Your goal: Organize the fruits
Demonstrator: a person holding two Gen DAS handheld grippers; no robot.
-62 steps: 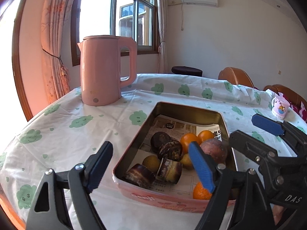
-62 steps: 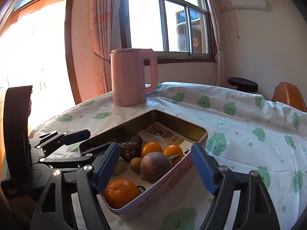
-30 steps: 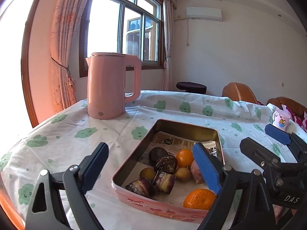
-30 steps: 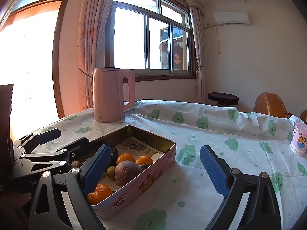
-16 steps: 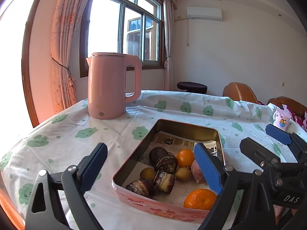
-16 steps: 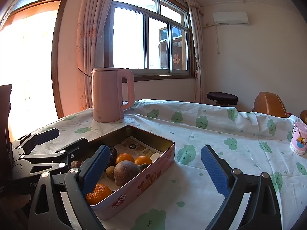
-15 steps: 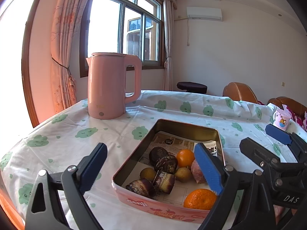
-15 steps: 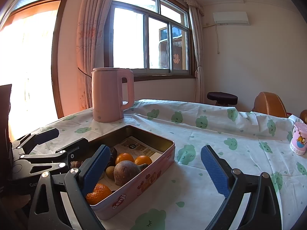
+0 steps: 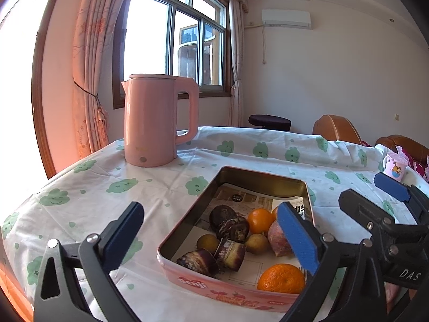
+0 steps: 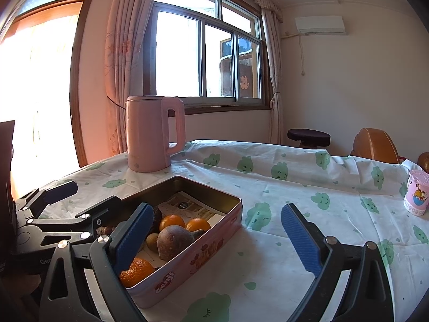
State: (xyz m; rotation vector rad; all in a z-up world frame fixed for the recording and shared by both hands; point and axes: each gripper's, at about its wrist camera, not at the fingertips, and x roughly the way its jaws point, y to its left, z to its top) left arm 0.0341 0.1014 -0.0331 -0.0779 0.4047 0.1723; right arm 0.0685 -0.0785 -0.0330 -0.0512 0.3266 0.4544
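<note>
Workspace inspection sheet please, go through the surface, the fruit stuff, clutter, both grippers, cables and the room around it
Surface: table under a white tablecloth with green cloud prints.
Job's things: pink tin lined with newspaper, holding oranges, dark fruits and a reddish fruit.
Clutter: pink kettle behind the tin; small cartoon cup far right.
Grippers: left gripper open, empty; right gripper open, empty.
Cables: a cord hangs below the air conditioner.
Surroundings: window, curtains, stool, brown chairs.
</note>
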